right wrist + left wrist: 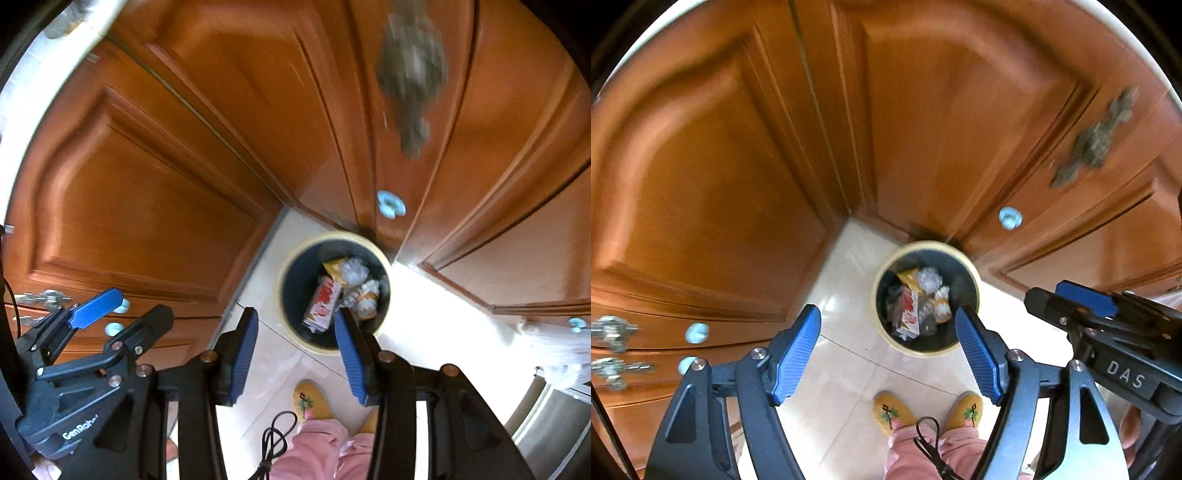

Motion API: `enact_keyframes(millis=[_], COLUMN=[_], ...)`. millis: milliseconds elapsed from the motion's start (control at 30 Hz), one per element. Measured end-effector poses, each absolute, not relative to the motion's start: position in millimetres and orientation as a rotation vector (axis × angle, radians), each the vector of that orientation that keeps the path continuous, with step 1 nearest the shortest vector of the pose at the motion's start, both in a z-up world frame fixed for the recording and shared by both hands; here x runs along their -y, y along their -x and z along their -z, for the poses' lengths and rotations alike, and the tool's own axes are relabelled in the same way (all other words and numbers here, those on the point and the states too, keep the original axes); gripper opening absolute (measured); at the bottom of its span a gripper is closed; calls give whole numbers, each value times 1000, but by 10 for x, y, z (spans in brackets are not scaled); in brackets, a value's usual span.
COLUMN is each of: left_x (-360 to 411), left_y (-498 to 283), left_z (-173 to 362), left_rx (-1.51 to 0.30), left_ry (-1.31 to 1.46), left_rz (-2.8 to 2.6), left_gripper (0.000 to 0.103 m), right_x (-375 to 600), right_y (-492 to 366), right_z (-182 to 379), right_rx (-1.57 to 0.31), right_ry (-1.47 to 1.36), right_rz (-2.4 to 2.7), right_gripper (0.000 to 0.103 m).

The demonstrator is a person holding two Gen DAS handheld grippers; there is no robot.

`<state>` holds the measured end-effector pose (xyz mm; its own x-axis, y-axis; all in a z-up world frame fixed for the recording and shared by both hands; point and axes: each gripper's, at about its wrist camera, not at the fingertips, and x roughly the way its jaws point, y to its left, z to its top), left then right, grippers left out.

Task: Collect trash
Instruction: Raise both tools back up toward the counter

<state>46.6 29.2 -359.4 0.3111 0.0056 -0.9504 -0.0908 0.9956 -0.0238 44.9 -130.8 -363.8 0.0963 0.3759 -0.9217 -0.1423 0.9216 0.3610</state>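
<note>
the trash bin [925, 299] stands on the pale tiled floor [846, 373] in the corner where the wooden cabinet doors [713, 173] meet, very near to them. it is round, with a cream rim and a dark inside. in it lie a red and white carton [908, 310], a yellow wrapper [909, 276] and crumpled clear plastic [929, 278]. the person stands just before the bin, in yellow slippers [886, 410] and pink trousers [912, 450].

both grippers point steeply down at it from above. the left gripper [886, 354] has its jaws wide and nothing between them. the right gripper [293, 347] is narrower, also empty.

i think the trash is already dropped in. to finish well, the person should keep the fingers clear of the rim, so the light bin does not tip, and check that no piece lies on the floor beside it.
</note>
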Motion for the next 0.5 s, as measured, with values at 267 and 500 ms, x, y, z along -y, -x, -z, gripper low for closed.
enact_keyframes(millis=[267, 500], left_x=[-410, -499], left_y=[-338, -254], left_z=[2219, 1124], left_rx=[-1098, -892], left_ry=[76, -16], left_rz=[-74, -79], left_gripper=[74, 74], right_x=[1251, 1325], right_y=[-493, -547], right_z=[2244, 1150], right_rx=[-1293, -1101], right_ry=[-209, -261], right_rz=[-420, -420], right_gripper=[44, 44])
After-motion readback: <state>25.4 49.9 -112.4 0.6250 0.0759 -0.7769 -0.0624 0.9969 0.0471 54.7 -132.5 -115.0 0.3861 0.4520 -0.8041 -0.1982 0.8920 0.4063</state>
